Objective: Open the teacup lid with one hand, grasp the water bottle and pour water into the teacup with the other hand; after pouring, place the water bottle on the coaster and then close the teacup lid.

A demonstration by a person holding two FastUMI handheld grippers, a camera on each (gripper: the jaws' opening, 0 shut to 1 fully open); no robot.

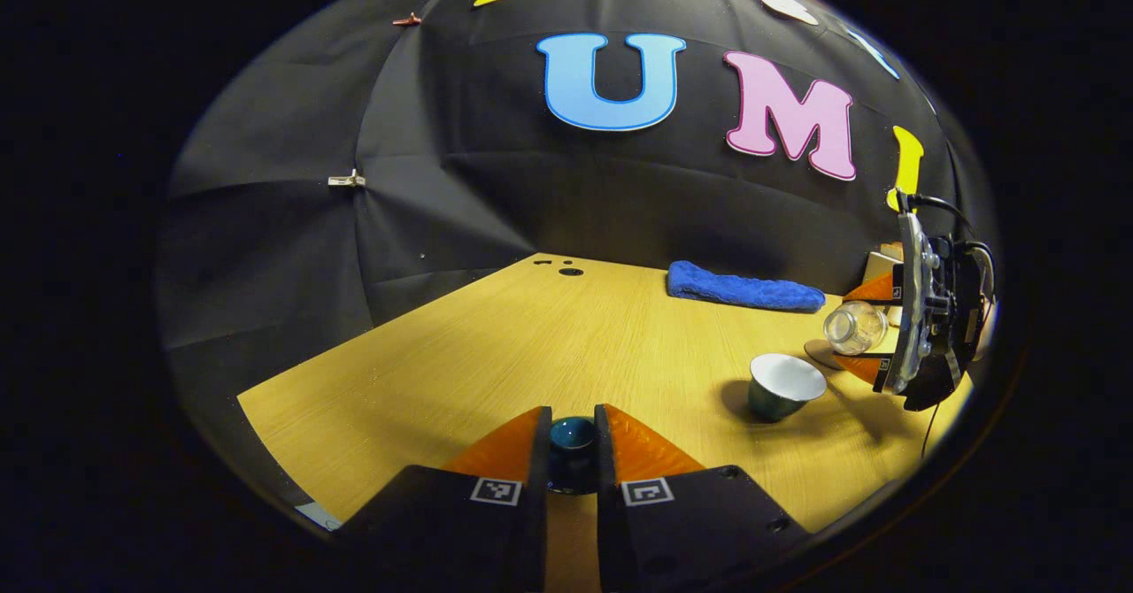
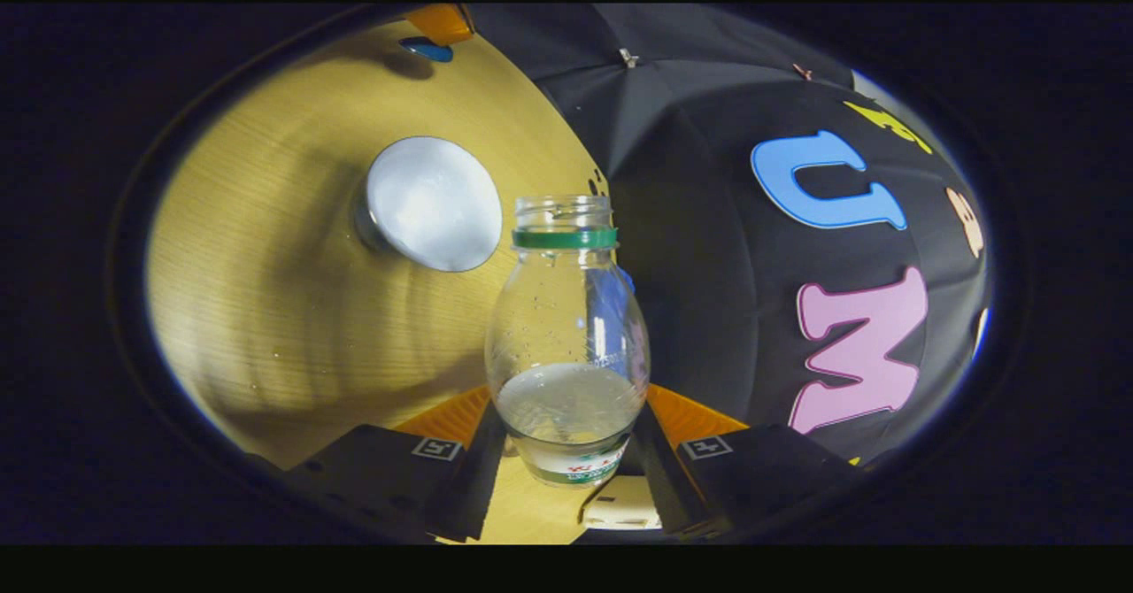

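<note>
The left and middle of the table (image 1: 496, 336) lie bare up to the far edge, giving wide room to pass; toward the right edge the teacup (image 1: 783, 387) stands open, with the right gripper (image 1: 872, 327) and its tilted water bottle (image 1: 854, 327) hanging just beyond it; a blue towel (image 1: 743, 290) lies along the far edge; the left gripper (image 1: 572, 451), clamping the lid (image 1: 572, 438), sits at the near edge

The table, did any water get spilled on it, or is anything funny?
A few small drops seem to glisten on the table near the open teacup. The tipped water bottle has no cap, which fits pouring. The teacup lid is held off to the side. Nothing else looks odd.
</note>
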